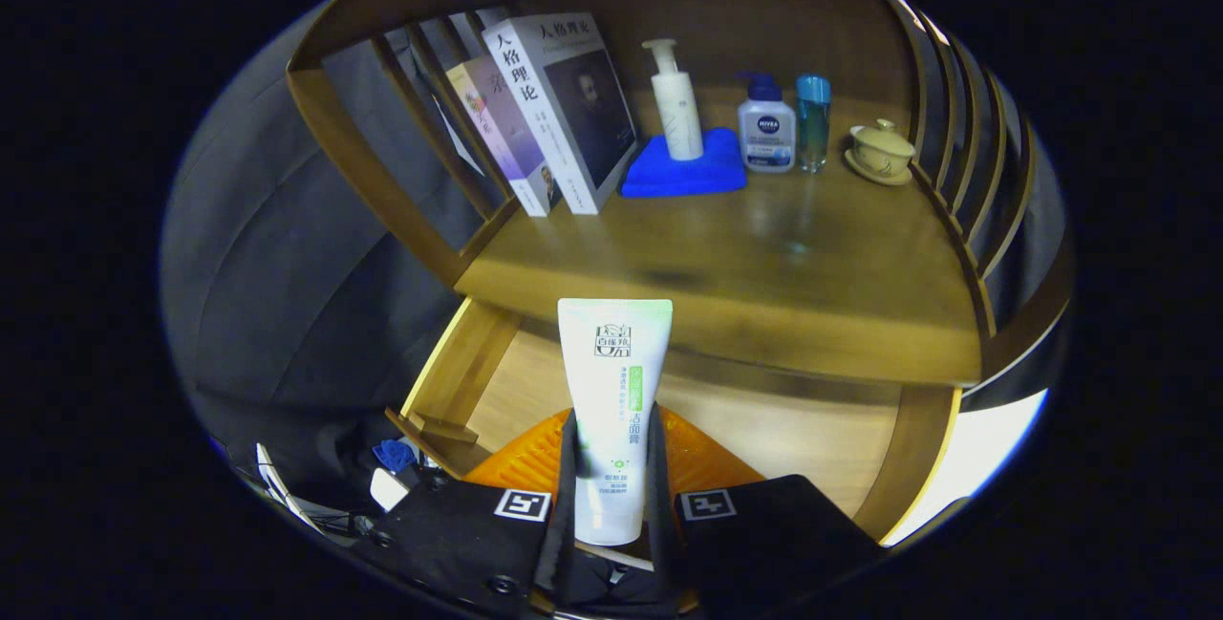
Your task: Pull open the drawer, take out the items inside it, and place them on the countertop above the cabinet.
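Note:
My gripper (611,467) is shut on a white tube (611,391) with green print, which stands upright between the two fingers with its crimped end up. Below and behind the tube lies the open drawer (459,372), its pale wooden bottom in sight. Beyond the tube stretches the wooden countertop (764,257) above the cabinet. The tube's top reaches about level with the countertop's front edge.
At the countertop's back stand leaning books (559,114), a white pump bottle (676,104) on a blue cloth (683,171), a white-and-blue bottle (766,128), a blue bottle (813,121) and a lidded cup (880,152). Wooden slatted sides flank the countertop.

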### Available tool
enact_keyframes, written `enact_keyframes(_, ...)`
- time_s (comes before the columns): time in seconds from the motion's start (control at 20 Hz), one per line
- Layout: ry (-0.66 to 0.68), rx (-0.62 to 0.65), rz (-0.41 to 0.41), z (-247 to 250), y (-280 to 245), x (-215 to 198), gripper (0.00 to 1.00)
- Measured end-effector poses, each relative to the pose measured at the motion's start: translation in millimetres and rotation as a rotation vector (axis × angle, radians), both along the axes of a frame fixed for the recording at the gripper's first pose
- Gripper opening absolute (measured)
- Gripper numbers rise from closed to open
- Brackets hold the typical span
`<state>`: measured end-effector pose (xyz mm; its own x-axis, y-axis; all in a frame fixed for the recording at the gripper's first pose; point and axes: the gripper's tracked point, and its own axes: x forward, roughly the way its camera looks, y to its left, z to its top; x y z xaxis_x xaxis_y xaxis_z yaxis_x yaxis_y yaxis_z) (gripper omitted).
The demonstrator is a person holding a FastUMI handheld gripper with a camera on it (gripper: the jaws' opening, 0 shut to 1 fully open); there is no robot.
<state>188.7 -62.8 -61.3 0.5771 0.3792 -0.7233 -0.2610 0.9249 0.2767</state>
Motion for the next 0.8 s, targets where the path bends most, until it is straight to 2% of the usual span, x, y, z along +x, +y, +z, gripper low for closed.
enact_keyframes(0.4,-0.021,-0.017,-0.186,1.3,-25.9,88.3,0.36)
enact_keyframes(0.65,0.015,0.031,-0.309,-13.2,-31.2,131.4,0.36)
enact_keyframes(0.8,0.034,0.036,-0.347,-26.3,-33.1,144.8,0.38)
